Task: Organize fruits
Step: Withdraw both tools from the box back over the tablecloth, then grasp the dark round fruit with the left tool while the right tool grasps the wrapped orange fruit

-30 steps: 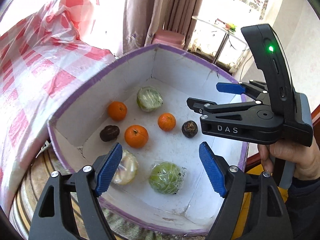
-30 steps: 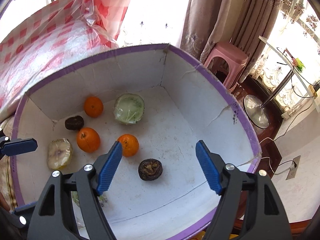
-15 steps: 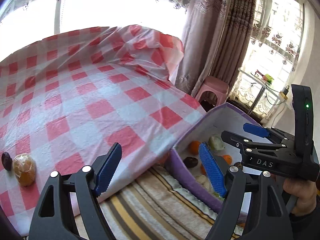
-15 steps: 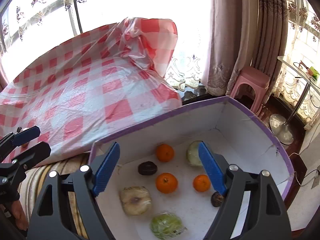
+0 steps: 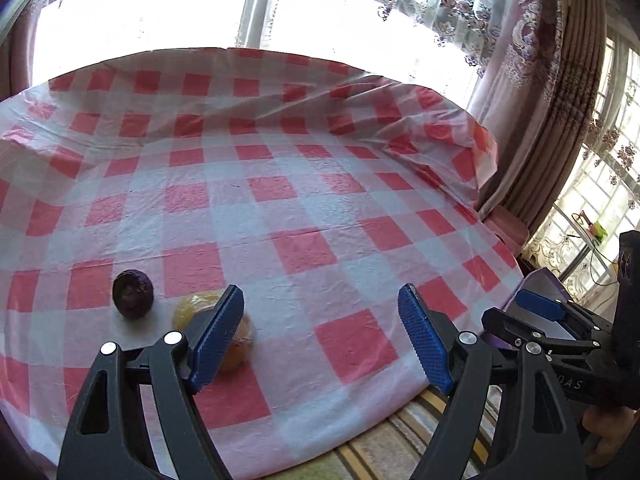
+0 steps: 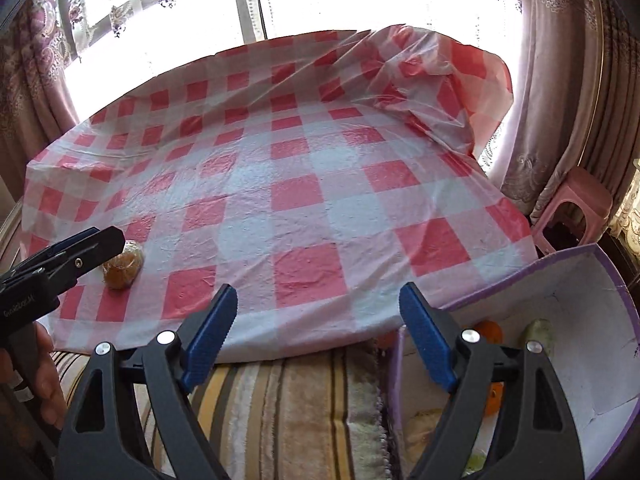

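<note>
Fruits, a wrapped orange one (image 5: pixel 236 344) and a dark one (image 5: pixel 133 294), are lying on the checked bench (image 5: pixel 304 208) just left of the left gripper (image 5: pixel 322 336), nearer it than the right gripper (image 6: pixel 318 338), both jaws gaping empty, right's having just been opening.

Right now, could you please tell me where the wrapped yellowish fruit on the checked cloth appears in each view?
Left wrist: wrapped yellowish fruit lower left, partly behind the hand-held gripper's finger.
Right wrist: far left, beside the other gripper.
Shared landmark: red-checked cloth.
</note>
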Tool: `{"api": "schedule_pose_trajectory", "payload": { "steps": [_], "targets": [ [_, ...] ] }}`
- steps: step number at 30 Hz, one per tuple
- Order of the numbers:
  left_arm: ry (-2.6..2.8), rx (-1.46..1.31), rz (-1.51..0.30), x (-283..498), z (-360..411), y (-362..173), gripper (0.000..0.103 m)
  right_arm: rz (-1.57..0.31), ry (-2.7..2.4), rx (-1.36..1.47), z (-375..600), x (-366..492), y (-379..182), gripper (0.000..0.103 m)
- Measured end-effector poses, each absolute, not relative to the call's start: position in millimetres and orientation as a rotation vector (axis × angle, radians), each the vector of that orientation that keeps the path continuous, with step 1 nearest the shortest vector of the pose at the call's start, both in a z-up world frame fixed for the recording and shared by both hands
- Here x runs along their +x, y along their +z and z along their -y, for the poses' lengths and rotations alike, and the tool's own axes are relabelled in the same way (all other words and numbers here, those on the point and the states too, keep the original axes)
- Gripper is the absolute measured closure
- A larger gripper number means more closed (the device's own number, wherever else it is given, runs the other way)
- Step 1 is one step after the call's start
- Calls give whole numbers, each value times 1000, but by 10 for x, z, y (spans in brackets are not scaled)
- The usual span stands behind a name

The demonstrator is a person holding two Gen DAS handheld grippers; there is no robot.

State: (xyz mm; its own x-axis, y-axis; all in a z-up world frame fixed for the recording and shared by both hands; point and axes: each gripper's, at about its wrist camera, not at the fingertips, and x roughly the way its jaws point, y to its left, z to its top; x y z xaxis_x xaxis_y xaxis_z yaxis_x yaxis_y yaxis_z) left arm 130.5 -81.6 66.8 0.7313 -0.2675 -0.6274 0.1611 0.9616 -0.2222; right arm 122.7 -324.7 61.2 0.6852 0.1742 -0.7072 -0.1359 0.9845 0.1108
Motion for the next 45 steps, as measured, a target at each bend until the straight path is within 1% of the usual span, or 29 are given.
{"api": "schedule_pose_trajectory", "payload": {
  "steps": [9,19,21,27,29,31,45],
  "targets": [
    [-75,-238,-748,1461,15,469,26,-815,304,-10,2505,1436,540,19],
    [-15,-251,-815,1643,-307,215,30,-834,416,-97,1864,1522,463,19],
    [-10,-247,-828,1676,-336,176,32,-849,434,-113,1742,1551,426,19],
    [-15,-208,-846,1722,-323,113,43,-864,488,-178,1412,1577,360,18],
    [-19,-192,-844,1718,-310,115,54,-871,496,-187,1340,1599,337,18],
    [-28,-191,-841,1709,-306,116,62,-880,504,-192,1279,1625,308,18],
    [82,-295,-784,1596,-623,114,63,-912,527,-243,963,1726,168,18]
  ]
}}
